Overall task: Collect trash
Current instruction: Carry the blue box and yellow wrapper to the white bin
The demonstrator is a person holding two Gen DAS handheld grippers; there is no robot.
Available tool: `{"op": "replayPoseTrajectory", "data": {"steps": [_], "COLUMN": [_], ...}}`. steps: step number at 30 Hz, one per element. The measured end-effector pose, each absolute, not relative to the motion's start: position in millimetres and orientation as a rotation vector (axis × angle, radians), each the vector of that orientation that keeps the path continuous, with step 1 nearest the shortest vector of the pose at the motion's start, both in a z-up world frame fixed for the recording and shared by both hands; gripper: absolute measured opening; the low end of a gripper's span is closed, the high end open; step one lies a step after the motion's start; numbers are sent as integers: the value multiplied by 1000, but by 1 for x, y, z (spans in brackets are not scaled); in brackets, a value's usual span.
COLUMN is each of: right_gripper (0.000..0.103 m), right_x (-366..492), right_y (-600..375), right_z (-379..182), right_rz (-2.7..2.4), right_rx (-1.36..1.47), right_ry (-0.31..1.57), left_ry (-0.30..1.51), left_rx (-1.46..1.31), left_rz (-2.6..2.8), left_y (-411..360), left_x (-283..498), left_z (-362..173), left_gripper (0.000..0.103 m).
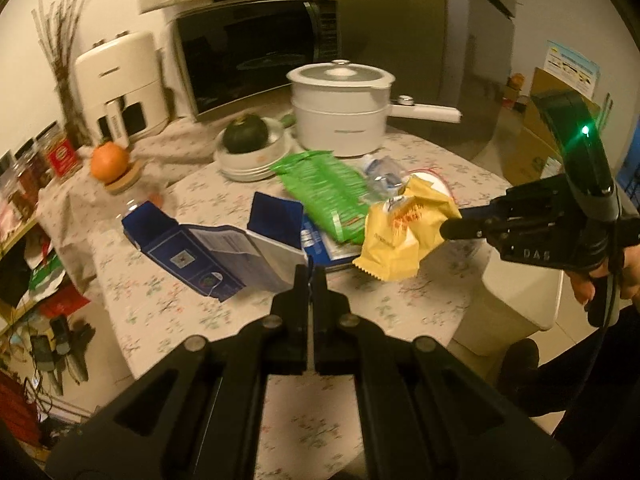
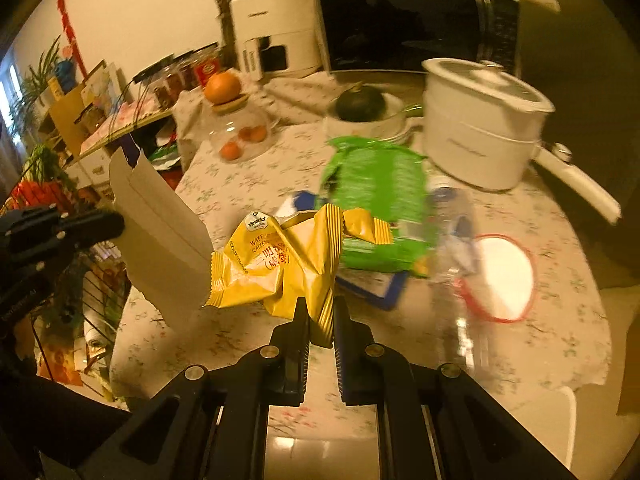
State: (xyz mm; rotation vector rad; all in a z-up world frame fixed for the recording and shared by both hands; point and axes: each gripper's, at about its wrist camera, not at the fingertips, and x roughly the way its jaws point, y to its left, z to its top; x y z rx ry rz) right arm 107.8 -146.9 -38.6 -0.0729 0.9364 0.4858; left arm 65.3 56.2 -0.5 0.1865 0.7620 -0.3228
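Observation:
My left gripper (image 1: 310, 276) is shut on the edge of an opened blue and white carton (image 1: 224, 248), lifted above the table; the carton's pale inside (image 2: 160, 232) shows in the right wrist view beside the left gripper (image 2: 100, 226). My right gripper (image 2: 320, 312) is shut on a crumpled yellow snack wrapper (image 2: 288, 264), also seen in the left wrist view (image 1: 404, 232) with the right gripper (image 1: 452, 230) at its right side. A green snack bag (image 1: 328, 192) (image 2: 380, 200) lies on a blue item. A crushed clear plastic bottle (image 2: 456, 232) lies beside it.
The round table with floral cloth (image 1: 172, 304) holds a white electric pot (image 1: 340, 108), a dark squash in a bowl (image 1: 246, 134), an orange on a glass jar (image 1: 109, 162), a red-rimmed white lid (image 2: 504, 276), a microwave (image 1: 256, 52) and an air fryer (image 1: 120, 84). A white bin (image 1: 516, 300) stands at the table's right.

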Motion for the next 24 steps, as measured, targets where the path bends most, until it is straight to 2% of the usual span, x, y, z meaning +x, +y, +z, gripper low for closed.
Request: {"op": "replayPoseTrajectory", "data": {"steps": [24], "right_gripper": [11], "right_x": [66], "right_y": [-317], "right_z": [-20], "right_rz": [239], "right_rx": [85], "right_ry": [910], "left_ry": [669], "left_rx": [192], "left_rz": [-598], "left_y": [-67], "left_x": [53], "left_z": [23], "left_gripper": [2]}}
